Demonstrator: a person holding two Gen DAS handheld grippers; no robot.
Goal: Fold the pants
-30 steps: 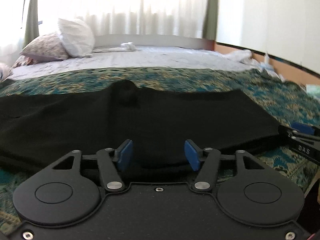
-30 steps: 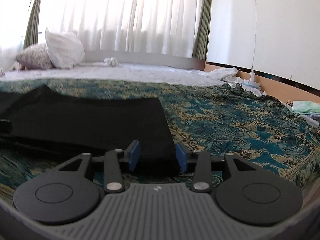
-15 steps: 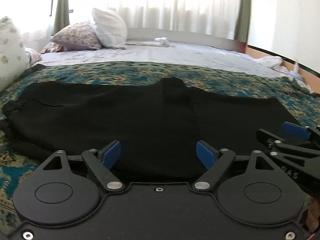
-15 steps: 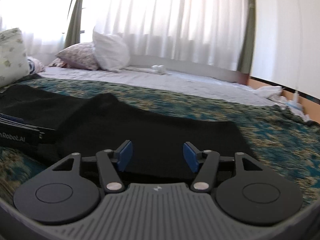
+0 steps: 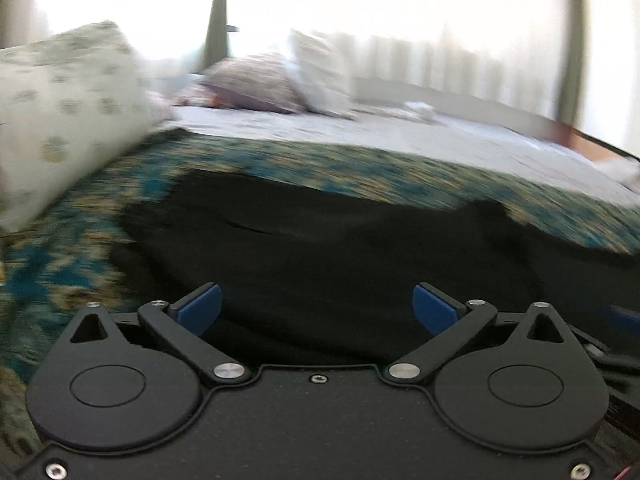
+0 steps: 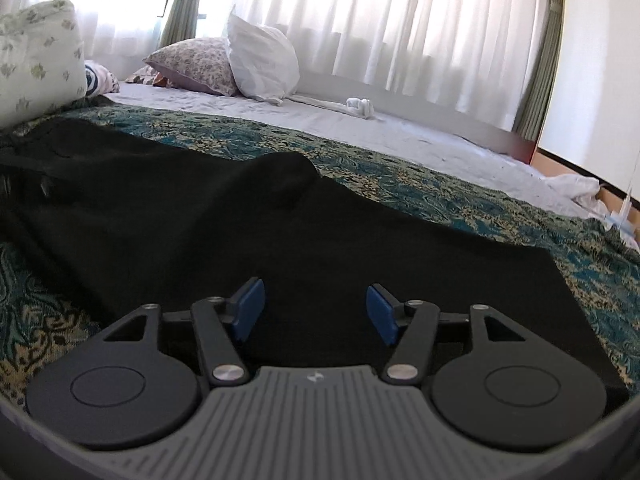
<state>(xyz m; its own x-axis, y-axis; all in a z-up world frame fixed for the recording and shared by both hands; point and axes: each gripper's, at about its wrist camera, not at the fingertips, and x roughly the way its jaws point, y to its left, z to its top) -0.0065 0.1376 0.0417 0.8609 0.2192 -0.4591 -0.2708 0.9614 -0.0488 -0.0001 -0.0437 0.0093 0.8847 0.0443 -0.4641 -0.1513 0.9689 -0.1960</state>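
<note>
Black pants (image 5: pixel 328 252) lie spread flat across a teal patterned bedspread (image 5: pixel 360 168); the left wrist view is blurred by motion. My left gripper (image 5: pixel 317 308) hovers over their near edge, its jaws opening wide with nothing pinched between the blue pads. In the right wrist view the same pants (image 6: pixel 240 224) stretch from far left to a squared end at the right. My right gripper (image 6: pixel 316 312) stands open above the cloth, its pads apart and gripping nothing. A small hump rises along the pants' far edge.
Pillows (image 6: pixel 260 60) lean at the head of the bed, and a large spotted pillow (image 5: pixel 60 120) sits at the left. A white sheet (image 6: pixel 360 120) covers the far half. Curtained windows (image 6: pixel 400 20) stand behind. White cloth (image 6: pixel 576 188) lies at the right edge.
Both grippers have swung leftward along the pants, so the left end and the pillows now show. The left jaws have spread much wider; the right jaws widened a little.
</note>
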